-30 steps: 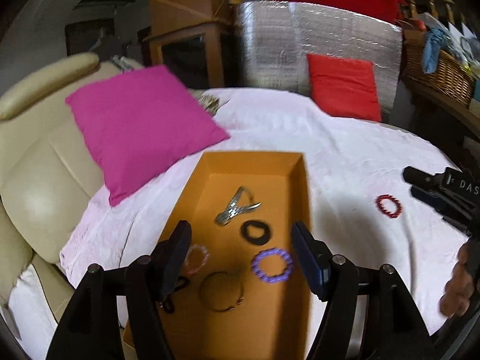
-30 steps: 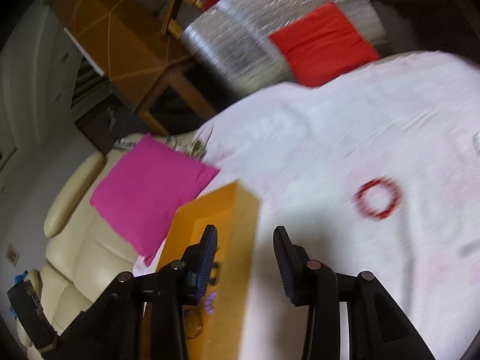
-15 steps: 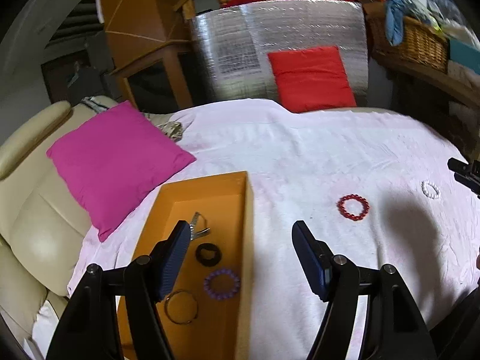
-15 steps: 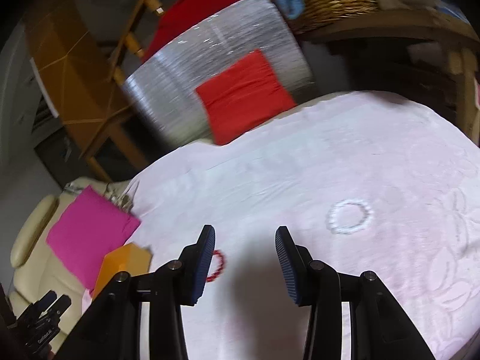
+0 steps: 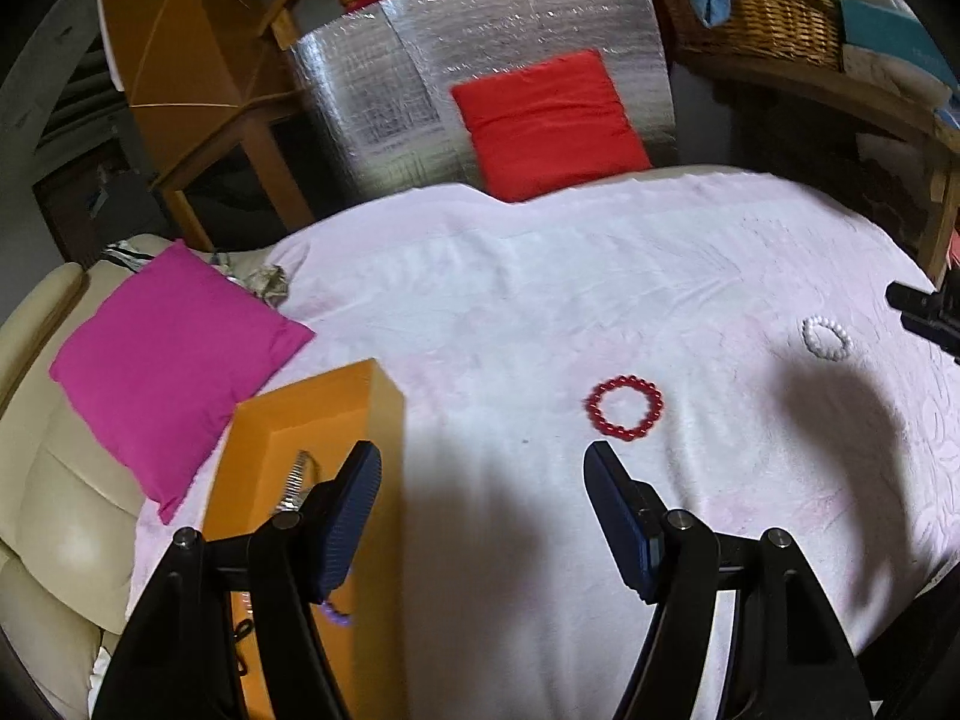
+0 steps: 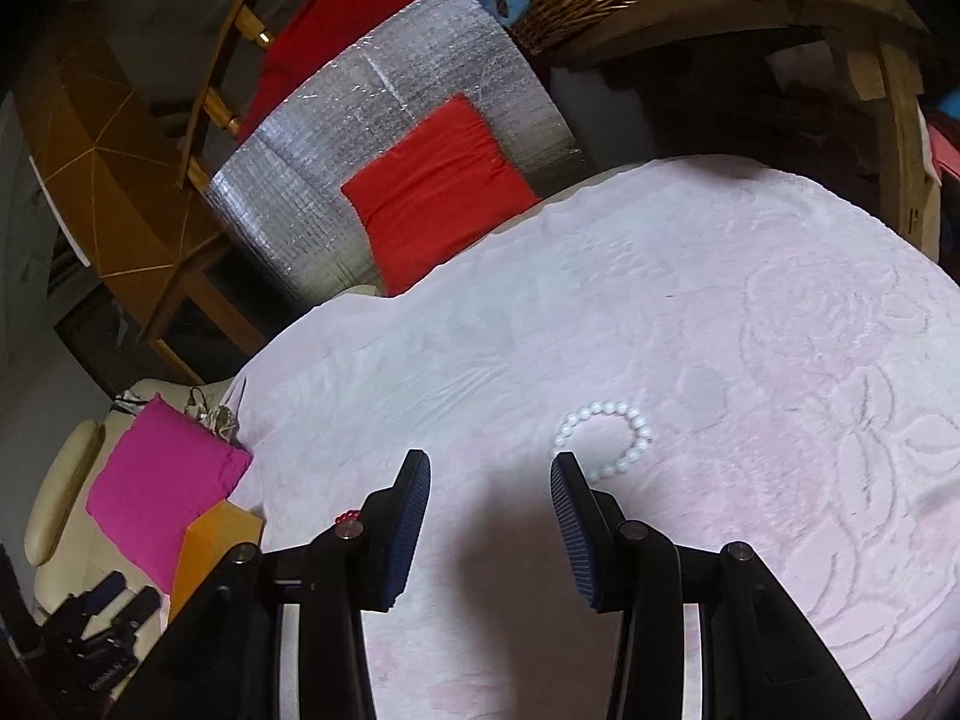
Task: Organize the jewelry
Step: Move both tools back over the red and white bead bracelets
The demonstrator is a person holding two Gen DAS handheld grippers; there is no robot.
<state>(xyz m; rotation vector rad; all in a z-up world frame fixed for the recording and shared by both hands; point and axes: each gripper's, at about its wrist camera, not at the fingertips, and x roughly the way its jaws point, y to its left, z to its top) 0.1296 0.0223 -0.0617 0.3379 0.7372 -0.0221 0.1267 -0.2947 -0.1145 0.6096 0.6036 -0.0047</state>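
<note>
On pink bedspread (image 5: 540, 300): red bracelet (image 5: 625, 406), white bracelet (image 6: 606, 438); no legible txt.

Dim room: cream sofa (image 5: 54, 540), wooden cabinet (image 5: 180, 78), wicker basket (image 5: 774, 12) on shelf.

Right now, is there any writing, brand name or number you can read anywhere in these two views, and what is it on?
No legible text in either view.
Teal box on the shelf beside the wicker basket: a faint line of print, too small and blurred to read.
Orange box, red bracelet, white bracelet, pink cushion, red cushion: no markings visible.
Left gripper and right gripper: no lettering visible.
</note>
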